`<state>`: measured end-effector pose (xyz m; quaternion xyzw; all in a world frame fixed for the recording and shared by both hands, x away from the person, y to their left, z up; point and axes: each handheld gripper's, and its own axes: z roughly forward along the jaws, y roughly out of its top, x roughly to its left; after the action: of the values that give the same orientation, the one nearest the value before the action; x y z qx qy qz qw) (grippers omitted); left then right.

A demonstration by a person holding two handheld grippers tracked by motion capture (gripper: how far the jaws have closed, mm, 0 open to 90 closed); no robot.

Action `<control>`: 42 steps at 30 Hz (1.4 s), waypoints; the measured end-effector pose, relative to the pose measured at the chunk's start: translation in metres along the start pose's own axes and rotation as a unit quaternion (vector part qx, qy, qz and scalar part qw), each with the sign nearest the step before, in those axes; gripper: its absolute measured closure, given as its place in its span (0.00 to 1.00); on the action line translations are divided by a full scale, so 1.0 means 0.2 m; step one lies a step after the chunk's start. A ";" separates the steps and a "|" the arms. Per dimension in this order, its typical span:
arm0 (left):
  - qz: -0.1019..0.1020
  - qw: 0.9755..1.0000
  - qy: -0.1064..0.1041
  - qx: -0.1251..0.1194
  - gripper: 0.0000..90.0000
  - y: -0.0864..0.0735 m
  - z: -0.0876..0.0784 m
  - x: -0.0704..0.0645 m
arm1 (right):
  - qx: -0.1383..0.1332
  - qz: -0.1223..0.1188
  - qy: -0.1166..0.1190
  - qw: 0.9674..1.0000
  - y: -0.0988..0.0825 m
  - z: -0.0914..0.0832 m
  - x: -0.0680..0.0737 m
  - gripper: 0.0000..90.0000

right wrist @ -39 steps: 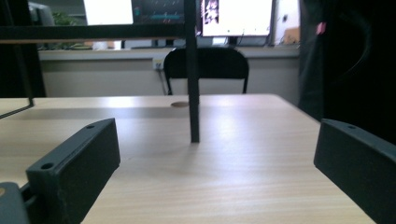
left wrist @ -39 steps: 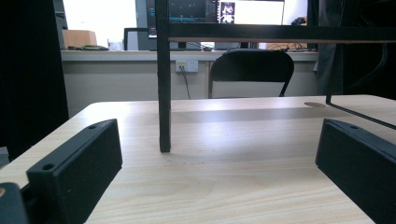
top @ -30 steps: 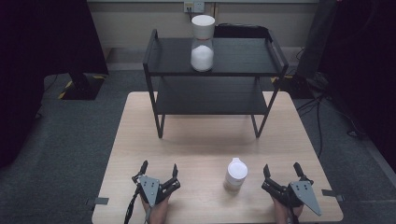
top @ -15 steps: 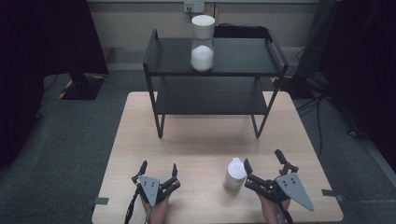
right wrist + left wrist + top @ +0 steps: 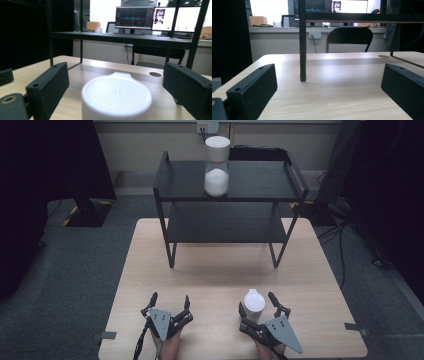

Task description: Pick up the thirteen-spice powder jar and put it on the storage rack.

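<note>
A small white lidded container (image 5: 252, 304) stands upright on the wooden table (image 5: 220, 275), near the front edge and right of centre. My right gripper (image 5: 256, 301) straddles it, one jaw on each side. In the right gripper view the container's lid (image 5: 116, 97) sits between the jaws with a gap on both sides; the jaws have just been closing around it. My left gripper (image 5: 170, 297) rests open at the front left with nothing between its jaws, and the left gripper view looks across bare tabletop (image 5: 329, 100).
A black two-tier shelf (image 5: 260, 185) stands on the far half of the table; one of its legs (image 5: 302, 50) rises ahead of the left gripper. A tall white-capped jar of white powder (image 5: 217, 167) stands on its top tier. Dark floor surrounds the table.
My right gripper has slid left across the table until its jaws stand on either side of the white container, and the jaws look narrower. The left gripper has stayed put.
</note>
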<state>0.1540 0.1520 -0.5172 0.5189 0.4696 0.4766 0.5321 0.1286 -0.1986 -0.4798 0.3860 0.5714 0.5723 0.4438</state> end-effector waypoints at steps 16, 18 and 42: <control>0.000 1.000 0.000 0.000 0.00 0.00 0.00 0.00 | 0.037 0.034 -0.012 0.999 -0.08 0.01 0.02 0.23; 0.000 1.000 0.000 0.000 0.00 0.00 0.00 0.00 | 0.040 0.037 -0.011 0.998 -0.08 0.01 0.02 0.25; 0.000 1.000 0.000 0.000 0.00 0.00 0.00 0.00 | 0.059 0.037 0.004 0.998 -0.04 0.02 -0.02 0.33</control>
<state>0.1540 0.1520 -0.5172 0.5188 0.4696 0.4766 0.5321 0.1337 -0.2014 -0.4867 0.4303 0.5914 0.5550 0.3963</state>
